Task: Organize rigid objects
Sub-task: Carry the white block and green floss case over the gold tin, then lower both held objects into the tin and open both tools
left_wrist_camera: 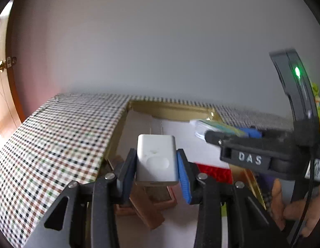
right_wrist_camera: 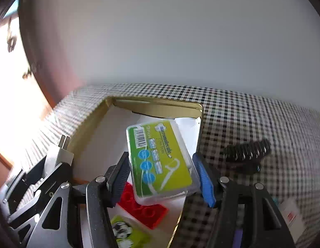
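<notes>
My left gripper is shut on a white plug adapter, held above a gold tin lined with white paper. In the right wrist view my right gripper is shut on a green-labelled floss pick box, tilted over the same tin. A red brick and a green-and-white item lie in the tin below it. The left gripper with the adapter shows at the left of that view. The right gripper with the floss box shows at the right of the left wrist view.
Wooden blocks lie in the tin's near left corner beside the red brick. The tin stands on a checked cloth. A black hair clip lies on the cloth right of the tin. A wall stands behind, and a hand holds the right gripper.
</notes>
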Available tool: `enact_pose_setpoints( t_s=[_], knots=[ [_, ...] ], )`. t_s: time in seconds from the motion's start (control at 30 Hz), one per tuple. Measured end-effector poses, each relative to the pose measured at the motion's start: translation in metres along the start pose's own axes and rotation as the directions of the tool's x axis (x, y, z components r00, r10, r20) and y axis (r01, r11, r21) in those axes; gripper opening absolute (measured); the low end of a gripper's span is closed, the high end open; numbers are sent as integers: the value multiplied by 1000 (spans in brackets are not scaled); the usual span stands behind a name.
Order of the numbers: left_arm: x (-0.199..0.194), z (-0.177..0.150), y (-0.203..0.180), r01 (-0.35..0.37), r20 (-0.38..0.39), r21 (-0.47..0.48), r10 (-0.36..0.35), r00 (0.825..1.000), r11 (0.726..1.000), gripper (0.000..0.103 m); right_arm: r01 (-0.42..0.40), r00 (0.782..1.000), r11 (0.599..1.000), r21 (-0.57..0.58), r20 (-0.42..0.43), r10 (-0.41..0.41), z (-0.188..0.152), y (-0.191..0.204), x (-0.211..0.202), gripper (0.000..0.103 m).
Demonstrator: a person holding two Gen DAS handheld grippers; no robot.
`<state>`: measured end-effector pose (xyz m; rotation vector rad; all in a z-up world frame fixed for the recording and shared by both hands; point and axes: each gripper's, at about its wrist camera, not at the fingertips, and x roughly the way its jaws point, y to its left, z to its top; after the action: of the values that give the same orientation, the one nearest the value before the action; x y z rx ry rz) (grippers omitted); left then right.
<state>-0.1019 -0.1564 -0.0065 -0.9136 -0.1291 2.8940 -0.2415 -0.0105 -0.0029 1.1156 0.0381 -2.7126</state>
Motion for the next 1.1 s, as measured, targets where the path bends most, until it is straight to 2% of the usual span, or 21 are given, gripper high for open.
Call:
enact_pose_setpoints(
  t_s=[0.07, 0.17, 0.27, 0.73, 0.8, 0.87, 0.93, 1.03, 1.1],
  knots=[
    [-1, -1, -2, -6, -11, 19, 6, 1000, 1000, 37, -4, 1000, 1000, -18, -13, 3, 2, -1, 0, 57],
    [-4, 0, -1, -19, -21, 28, 19, 1000, 999, 37, -37, 999, 999, -29, -41, 36, 8, 0, 1, 57],
    [-1, -1, -1, -20, -34, 22, 21, 999, 1000, 37, -24, 998, 997, -70, -63, 20, 7, 2, 9, 57],
    [5, -3, 2, -92, -43, 63, 95, 995, 994, 39, -63, 995, 995, -80, -79, 56, 0, 7, 10, 59],
    [2, -3, 1, -109, -21, 70, 110, 994, 992, 64, -53, 997, 996, -77, -53, 49, -3, 10, 9, 59],
    [-3, -2, 2, -111, 4, 62, 111, 994, 992, 73, -61, 998, 996, -59, 8, 61, -7, 7, -2, 61],
    [-4, -2, 3, -108, 6, 53, 108, 994, 993, 75, -78, 994, 997, -24, 71, 80, -12, 1, -11, 67],
    [-5, -2, 6, -98, 9, 34, 97, 995, 995, 76, -90, 977, 993, 72, 200, 74, -24, -14, -30, 69],
    [-8, -2, 8, -89, 22, 21, 89, 996, 996, 84, -114, 966, 983, 143, 246, 77, -32, -27, -39, 73]
  ],
)
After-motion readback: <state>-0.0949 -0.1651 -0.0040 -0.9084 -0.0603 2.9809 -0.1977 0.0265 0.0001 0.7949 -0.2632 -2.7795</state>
